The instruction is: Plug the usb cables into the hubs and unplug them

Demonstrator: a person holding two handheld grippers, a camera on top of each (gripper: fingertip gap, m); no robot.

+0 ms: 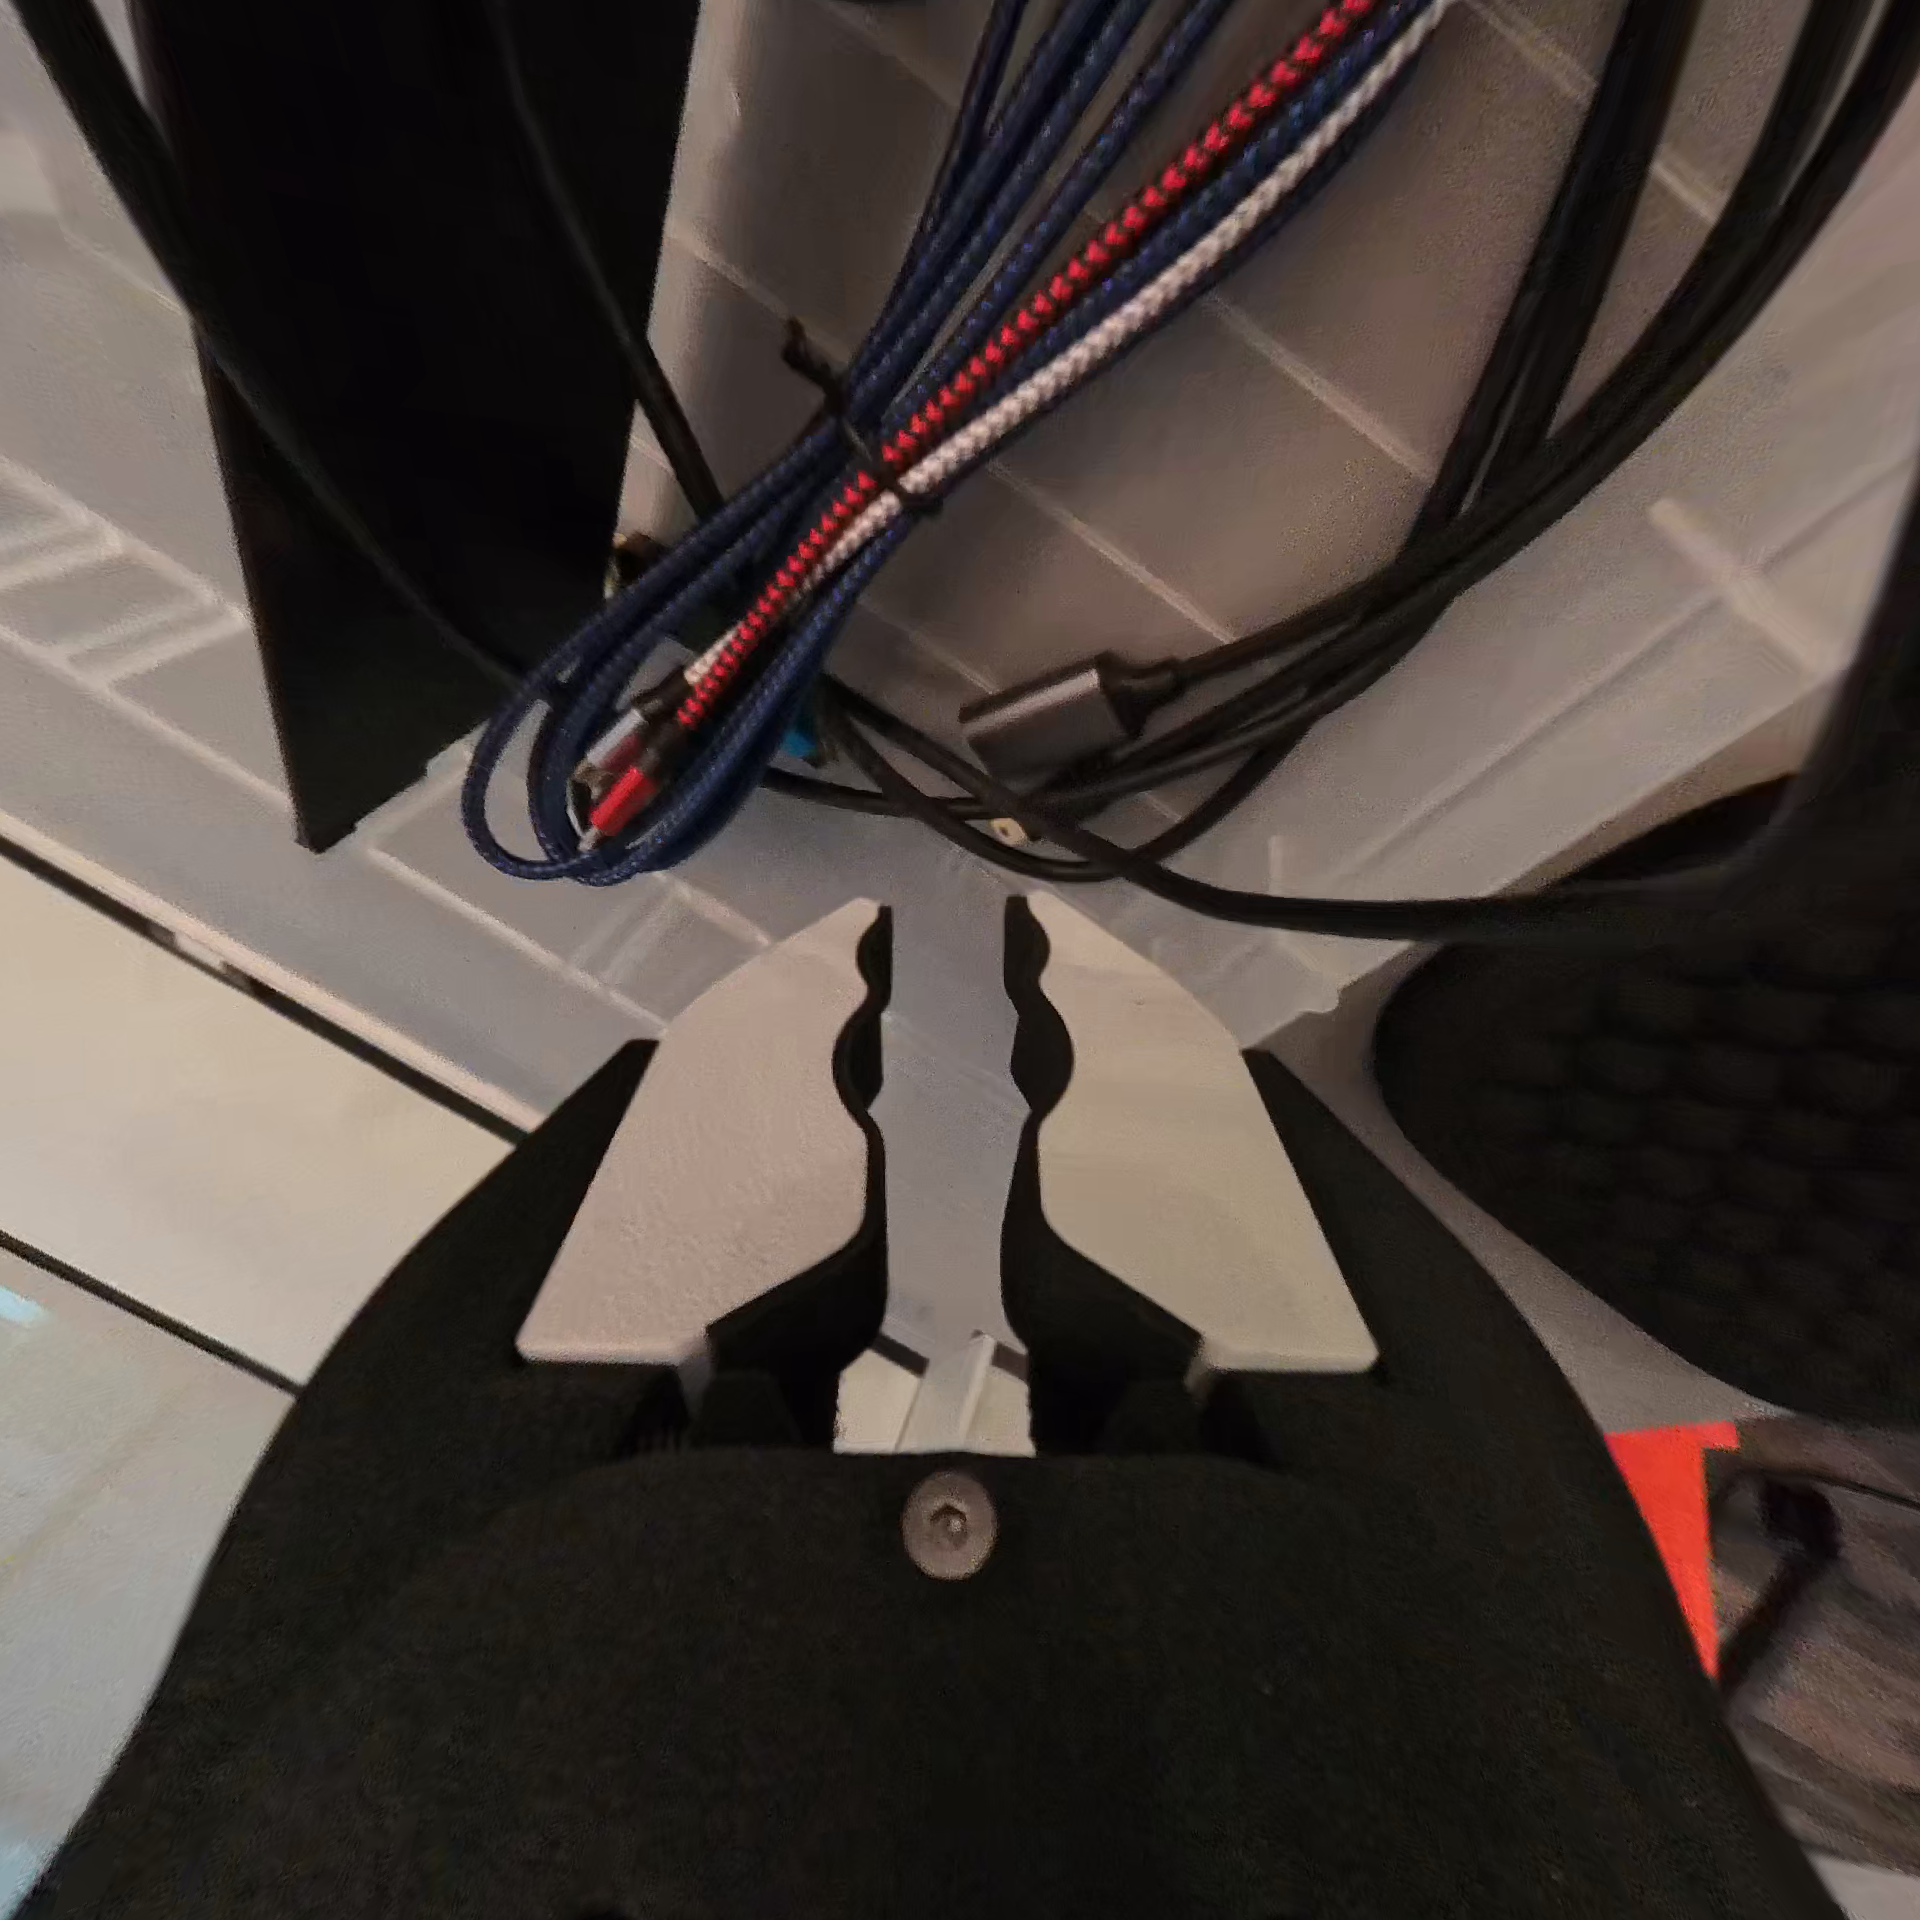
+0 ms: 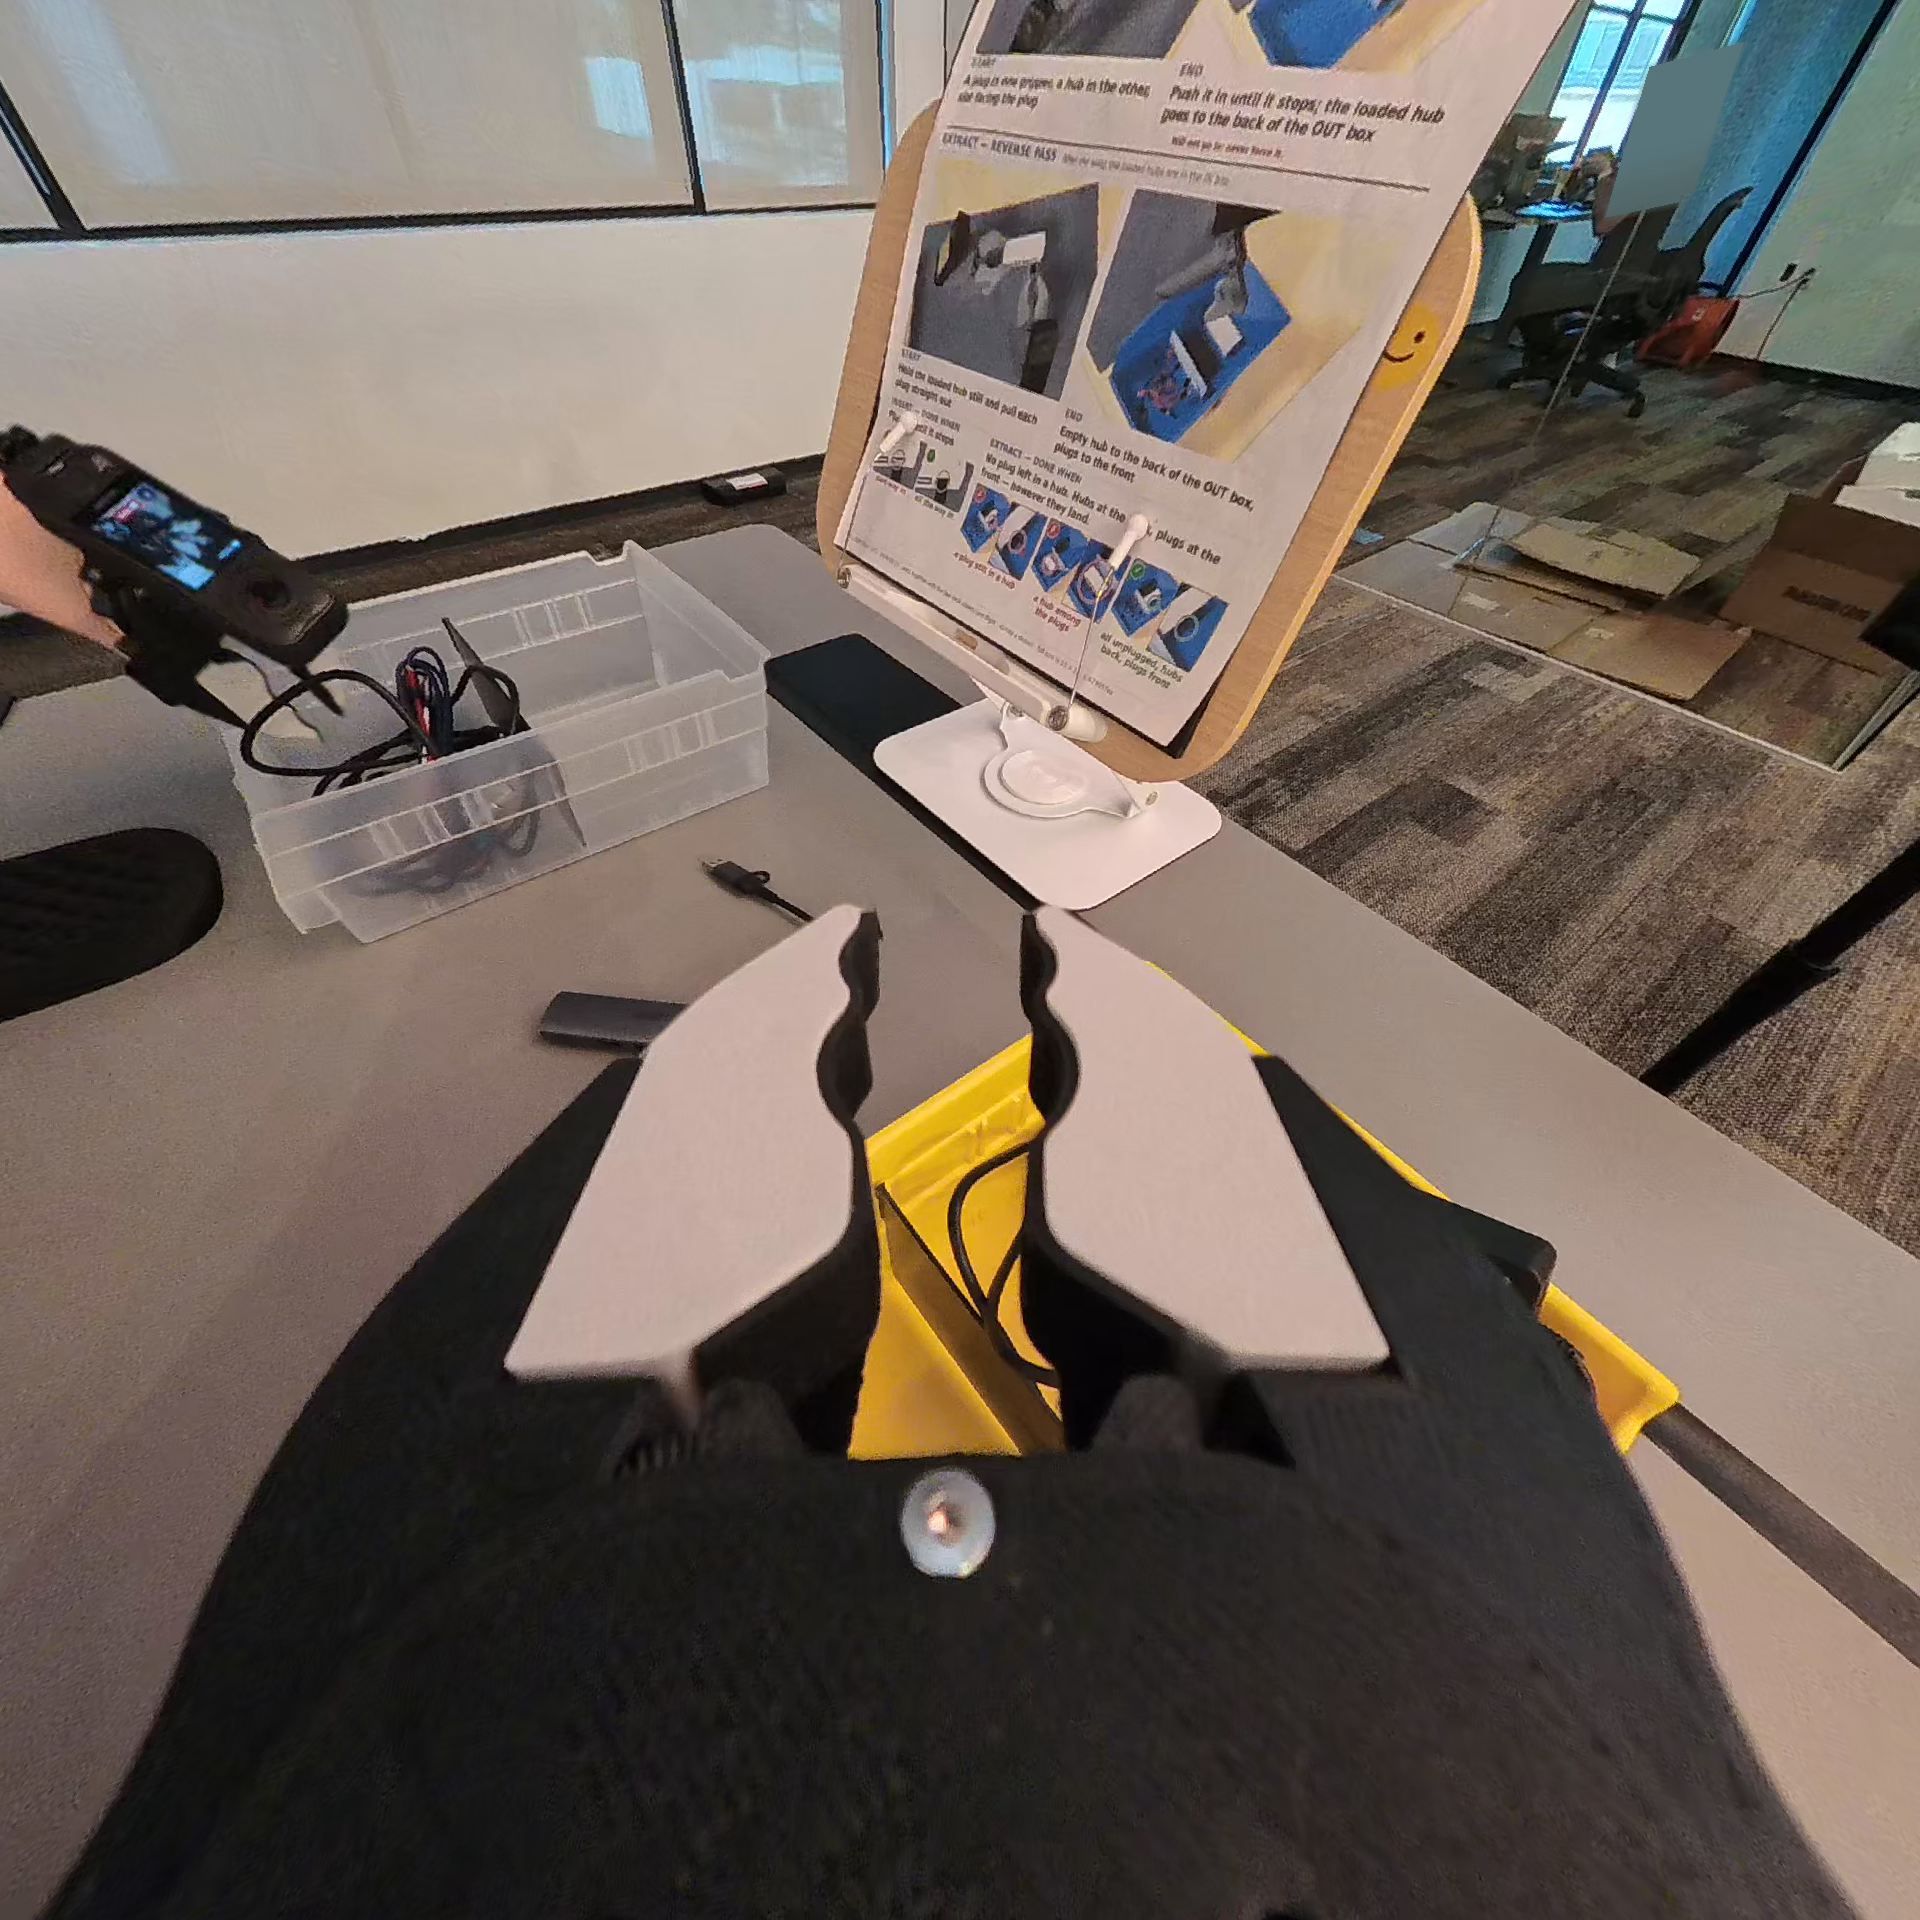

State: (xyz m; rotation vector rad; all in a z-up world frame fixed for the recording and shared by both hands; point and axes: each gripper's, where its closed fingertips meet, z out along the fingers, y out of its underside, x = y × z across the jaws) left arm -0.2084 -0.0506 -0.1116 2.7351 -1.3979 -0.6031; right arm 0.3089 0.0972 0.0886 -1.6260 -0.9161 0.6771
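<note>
Over the clear bin (image 1: 1195, 540), left claw (image 1: 948, 914) (jaws parted, empty).

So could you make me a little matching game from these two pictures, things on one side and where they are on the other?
Things:
1. braided cable bundle
2. grey hub
3. left claw
4. right claw

Places:
A. above the yellow bin
B. lying loose on the grey table
C. inside the clear bin
D. at the clear bin's edge, open and empty

Pairs: 1-C, 2-B, 3-D, 4-A
</note>
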